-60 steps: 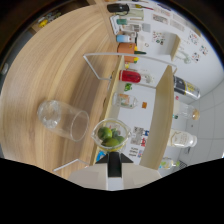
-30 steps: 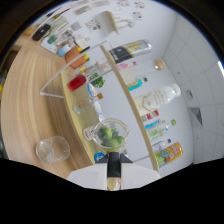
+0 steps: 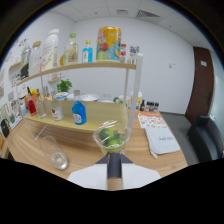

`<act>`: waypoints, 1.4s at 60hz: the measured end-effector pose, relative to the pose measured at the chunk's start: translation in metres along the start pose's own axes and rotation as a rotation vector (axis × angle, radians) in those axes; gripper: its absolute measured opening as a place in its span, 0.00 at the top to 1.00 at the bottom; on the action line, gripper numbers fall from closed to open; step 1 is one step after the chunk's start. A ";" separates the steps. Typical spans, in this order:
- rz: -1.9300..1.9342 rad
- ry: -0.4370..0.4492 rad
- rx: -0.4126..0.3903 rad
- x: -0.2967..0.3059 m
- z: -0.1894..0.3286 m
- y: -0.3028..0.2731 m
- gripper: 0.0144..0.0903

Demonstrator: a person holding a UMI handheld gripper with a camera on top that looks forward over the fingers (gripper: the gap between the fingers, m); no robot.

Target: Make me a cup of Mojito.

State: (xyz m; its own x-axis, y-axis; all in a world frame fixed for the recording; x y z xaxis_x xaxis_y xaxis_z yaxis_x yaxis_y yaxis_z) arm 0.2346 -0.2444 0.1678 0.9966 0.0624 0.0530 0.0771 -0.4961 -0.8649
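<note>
Tongs (image 3: pixel 114 161): dark narrow central bar, pale flat plates flanking, black housing below.

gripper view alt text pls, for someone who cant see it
A hand-held gripper carries a clear cup of lime pieces above a wooden table, its fingers hidden beneath the cup. An empty glass stands on the table beside it, and beyond is a two-tier shelf of bottles, including a blue bottle.

The hand-held gripper (image 3: pixel 114 150) is raised level, its fingers clamped together around something they carry.
</note>
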 end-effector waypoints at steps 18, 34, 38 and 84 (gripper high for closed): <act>0.125 -0.053 -0.228 0.022 0.039 0.109 0.98; 0.129 -0.052 -0.281 0.016 0.056 0.159 0.97; 0.128 -0.052 -0.268 0.016 0.056 0.161 0.96; 0.075 0.063 0.051 -0.078 -0.049 0.008 0.07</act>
State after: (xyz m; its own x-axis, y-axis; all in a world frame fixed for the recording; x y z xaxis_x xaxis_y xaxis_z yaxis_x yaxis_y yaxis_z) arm 0.1593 -0.2956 0.1812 0.9995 -0.0283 0.0166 0.0020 -0.4522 -0.8919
